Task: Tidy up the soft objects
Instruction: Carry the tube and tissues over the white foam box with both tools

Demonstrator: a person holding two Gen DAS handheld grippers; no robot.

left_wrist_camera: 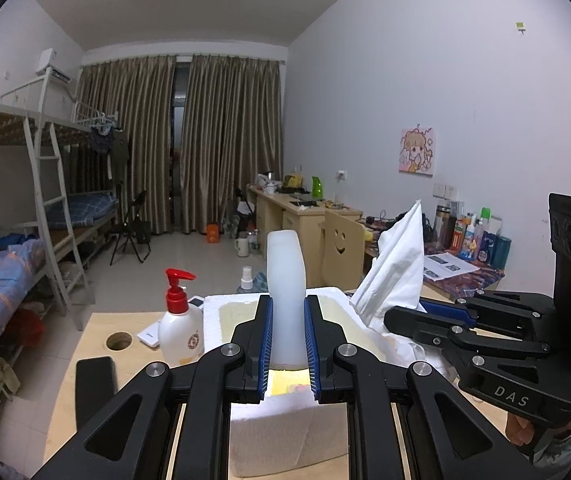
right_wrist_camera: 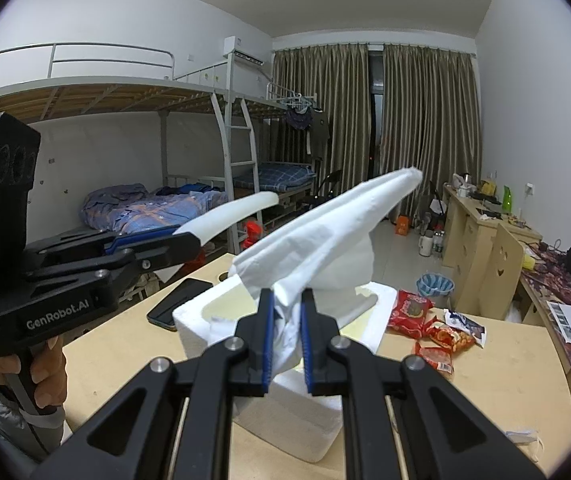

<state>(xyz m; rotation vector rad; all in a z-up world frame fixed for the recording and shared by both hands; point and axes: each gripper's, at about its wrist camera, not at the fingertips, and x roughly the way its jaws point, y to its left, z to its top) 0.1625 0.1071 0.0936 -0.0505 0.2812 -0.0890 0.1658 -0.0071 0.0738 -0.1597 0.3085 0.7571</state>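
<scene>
Tabletop (right_wrist_camera: 505, 384): white foam box (right_wrist_camera: 285, 412) nearest, under both claws; black phone (right_wrist_camera: 177, 302) at its left, red snack packets (right_wrist_camera: 425, 320) at its right, pump bottle (left_wrist_camera: 179, 322) just beside the box. Left claw (left_wrist_camera: 288, 344): nearly closed, pinching a white foam strip (left_wrist_camera: 285, 280), upright above the box. Right claw (right_wrist_camera: 286, 340): nearly closed, pinching folded white cloth (right_wrist_camera: 337, 232) above the box. Beyond: bunk beds (right_wrist_camera: 157, 200), curtains (left_wrist_camera: 189, 136).

- The light wooden table (right_wrist_camera: 505, 392) has a round hole (left_wrist_camera: 118, 340) near its far left corner.
- A white foam box (right_wrist_camera: 309, 420) stands in the middle.
- Left of the box: a pump bottle (left_wrist_camera: 179, 332) and a black phone (right_wrist_camera: 177, 304).
- Right of the box: red snack packets (right_wrist_camera: 425, 320).
</scene>
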